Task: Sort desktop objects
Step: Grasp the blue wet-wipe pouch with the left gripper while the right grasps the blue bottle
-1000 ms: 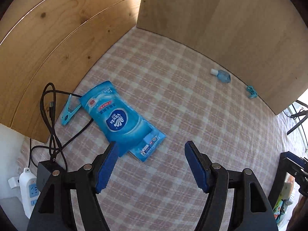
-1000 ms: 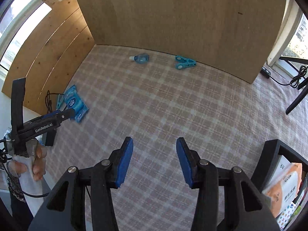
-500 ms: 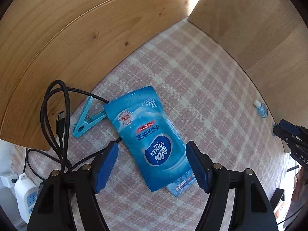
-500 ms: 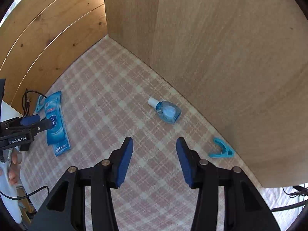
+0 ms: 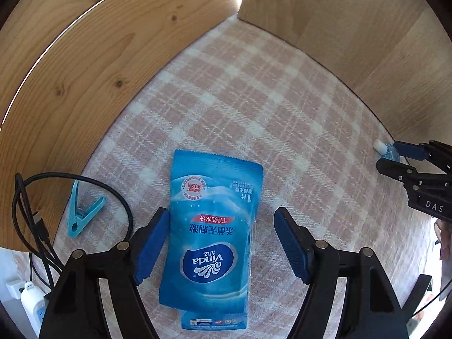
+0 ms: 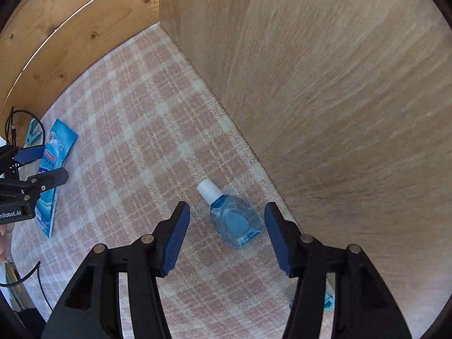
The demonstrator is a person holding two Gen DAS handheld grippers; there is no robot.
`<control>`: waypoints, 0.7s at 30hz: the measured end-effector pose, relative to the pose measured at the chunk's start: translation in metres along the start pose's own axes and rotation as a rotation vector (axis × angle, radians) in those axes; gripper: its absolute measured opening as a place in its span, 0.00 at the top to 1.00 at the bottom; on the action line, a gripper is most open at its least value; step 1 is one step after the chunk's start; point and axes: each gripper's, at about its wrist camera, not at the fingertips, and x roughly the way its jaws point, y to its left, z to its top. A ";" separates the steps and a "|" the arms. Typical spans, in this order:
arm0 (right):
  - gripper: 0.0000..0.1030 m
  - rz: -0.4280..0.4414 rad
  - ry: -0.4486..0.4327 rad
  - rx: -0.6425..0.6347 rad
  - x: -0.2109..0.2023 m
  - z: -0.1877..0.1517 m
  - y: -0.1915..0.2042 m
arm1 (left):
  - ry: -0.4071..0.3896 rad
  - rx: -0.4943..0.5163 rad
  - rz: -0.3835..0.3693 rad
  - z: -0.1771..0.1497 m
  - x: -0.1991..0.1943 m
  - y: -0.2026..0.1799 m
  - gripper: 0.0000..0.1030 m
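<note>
Left gripper is sitting wide open, gripping nothing; blue wipes packet is lying flat between its pads, teal clothespin at 9 o'clock. Right gripper is hanging open and empty too, straddling the small blue bottle, white cap pointing to 11 o'clock.

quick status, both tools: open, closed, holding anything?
Left tool: open, holding nothing, fingers either side of the blue wipes packet.
Right tool: open, holding nothing, fingers either side of the small blue bottle.
</note>
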 end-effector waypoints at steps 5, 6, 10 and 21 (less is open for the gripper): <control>0.50 0.038 -0.005 0.035 0.002 -0.005 -0.009 | 0.002 0.065 -0.020 -0.009 0.001 -0.015 0.35; 0.52 0.040 -0.010 0.051 0.001 -0.006 -0.011 | 0.006 0.074 -0.029 -0.011 0.000 -0.016 0.35; 0.64 0.072 -0.003 0.095 -0.003 -0.015 -0.015 | 0.020 0.103 -0.033 -0.022 0.000 -0.015 0.33; 0.64 0.134 -0.002 0.242 -0.008 -0.043 -0.018 | -0.006 0.122 -0.022 -0.050 -0.009 -0.002 0.61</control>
